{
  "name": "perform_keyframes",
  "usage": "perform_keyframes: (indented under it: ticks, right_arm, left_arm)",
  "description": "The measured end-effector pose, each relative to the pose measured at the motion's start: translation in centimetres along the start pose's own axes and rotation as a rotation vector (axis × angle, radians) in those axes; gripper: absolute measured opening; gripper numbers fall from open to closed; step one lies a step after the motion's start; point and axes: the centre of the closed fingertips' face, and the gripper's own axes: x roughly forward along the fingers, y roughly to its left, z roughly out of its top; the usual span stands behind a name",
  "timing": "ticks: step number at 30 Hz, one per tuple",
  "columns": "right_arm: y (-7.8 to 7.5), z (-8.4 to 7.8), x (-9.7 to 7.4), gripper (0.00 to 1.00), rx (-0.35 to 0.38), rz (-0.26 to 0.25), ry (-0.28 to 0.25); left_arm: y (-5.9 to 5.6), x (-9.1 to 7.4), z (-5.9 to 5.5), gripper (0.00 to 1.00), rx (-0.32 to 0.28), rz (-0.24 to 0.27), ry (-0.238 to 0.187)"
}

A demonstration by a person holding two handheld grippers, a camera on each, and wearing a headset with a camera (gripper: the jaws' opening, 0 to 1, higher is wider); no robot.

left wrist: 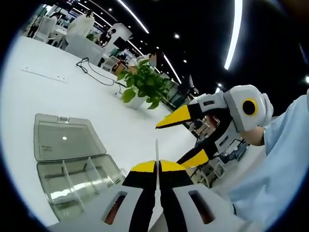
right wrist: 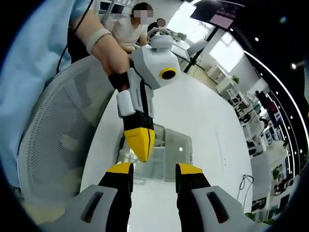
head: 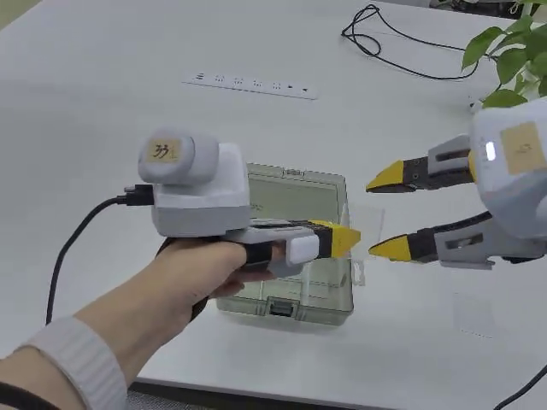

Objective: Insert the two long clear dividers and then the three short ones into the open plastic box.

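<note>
Clear plastic, a thin divider [left wrist: 156, 151], is clamped edge-on between the closed jaws of the left gripper [head: 344, 241], above the right end of the open box [head: 291, 305]. The right gripper [head: 382, 213] is held just beside it, spread wide and gripping nothing. The box lies on the white table [head: 128, 102], and seated dividers [left wrist: 64, 180] appear to stand in its tray.

Slippage is judged the main risk. The sheet is pinched along one narrow strip, so it could be twisted or dropped if it is nudged by the right jaws. It could also be bowed if it is pressed down out of line with its slots. The box looks light and is unheld, so it could be pushed across the smooth top.

Little margin is left in front, as the box sits near the table's near edge. Beyond it wide bare surface is available. A power strip [head: 249, 85], a cable [head: 402, 53] and a plant [head: 513, 51] are well apart.
</note>
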Motion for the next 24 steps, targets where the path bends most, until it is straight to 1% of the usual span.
perform_keyframes:
  ticks: [2,3,4,5,6,7,8,9,10,11,12,13,14,15,16,17,18,19,20,21,22,24]
  right_arm:
    - [-0.4,-0.2,-0.2,0.36,0.033,0.007,-0.008]
    - [-0.5,-0.2,-0.3,0.35,0.046,0.015,-0.016]
    - [-0.4,-0.1,-0.4,0.35,0.071,0.026,-0.024]
    - [-0.4,0.0,-0.5,0.34,0.101,0.041,-0.033]
    - [-0.3,0.3,-0.6,0.33,0.116,0.057,-0.04]
    - [-0.3,0.4,-0.7,0.32,0.143,0.066,-0.046]
    - [-0.5,0.4,-0.7,0.31,0.139,0.07,-0.052]
    - [-0.4,0.4,-0.7,0.3,0.152,0.087,-0.059]
    - [-0.2,0.6,-0.8,0.29,0.195,0.104,-0.062]
    - [-0.2,0.8,-0.8,0.28,0.189,0.117,-0.07]
    - [0.2,1.0,-0.8,0.27,0.207,0.143,-0.066]
    - [0.1,1.0,-0.8,0.26,0.211,0.144,-0.064]
    - [0.4,1.1,-0.7,0.26,0.208,0.168,-0.063]
    - [0.5,1.1,-0.7,0.25,0.217,0.178,-0.058]
    - [0.5,1.0,-0.5,0.24,0.213,0.182,-0.051]
    - [0.8,0.9,-0.4,0.23,0.212,0.207,-0.046]
    - [0.9,1.0,-0.4,0.22,0.227,0.218,-0.043]
    - [1.1,1.1,-0.3,0.21,0.226,0.232,-0.042]
    - [1.5,1.2,-0.3,0.2,0.235,0.261,-0.038]
    - [1.6,1.2,-0.3,0.19,0.245,0.271,-0.033]
    - [1.9,1.3,-0.3,0.17,0.236,0.286,-0.032]
    - [2.1,1.4,-0.2,0.15,0.245,0.301,-0.022]
  left_arm:
    - [-0.1,-0.2,0.0,0.0,0.051,-0.012,-0.001]
    - [-0.1,-0.3,-0.1,0.0,0.054,-0.015,0.002]
    - [-0.3,-0.4,0.0,0.0,0.088,-0.028,0.0]
    - [-0.3,-0.4,-0.1,0.0,0.1,-0.025,0.003]
    - [-0.3,-0.6,-0.3,0.0,0.137,-0.032,0.022]
    - [-0.4,-0.6,-0.4,0.0,0.161,-0.041,0.023]
    - [-0.5,-0.7,-0.6,0.0,0.162,-0.042,0.027]
    - [-0.5,-0.8,-0.6,0.0,0.189,-0.05,0.034]
    - [-0.5,-0.9,-0.7,0.0,0.216,-0.055,0.035]
    - [-0.5,-1.1,-0.9,0.0,0.221,-0.057,0.043]
    - [-0.6,-1.2,-0.9,0.0,0.262,-0.072,0.043]
    - [-0.7,-1.3,-1.0,0.0,0.257,-0.075,0.044]
    - [-0.8,-1.4,-1.1,0.0,0.279,-0.087,0.049]
    - [-1.0,-1.4,-1.1,0.0,0.31,-0.097,0.052]
    - [-0.9,-1.5,-1.3,0.0,0.314,-0.091,0.064]
    - [-1.1,-1.5,-1.4,0.0,0.338,-0.104,0.072]
    - [-1.3,-1.6,-1.4,0.0,0.354,-0.113,0.07]
    - [-1.3,-1.6,-1.5,0.0,0.359,-0.114,0.076]
    - [-1.5,-1.6,-1.7,0.0,0.399,-0.13,0.09]
    - [-1.4,-1.6,-1.8,0.0,0.404,-0.125,0.094]
    - [-1.5,-1.6,-2.0,0.0,0.417,-0.131,0.101]
    - [-1.7,-1.6,-2.0,0.0,0.436,-0.138,0.101]
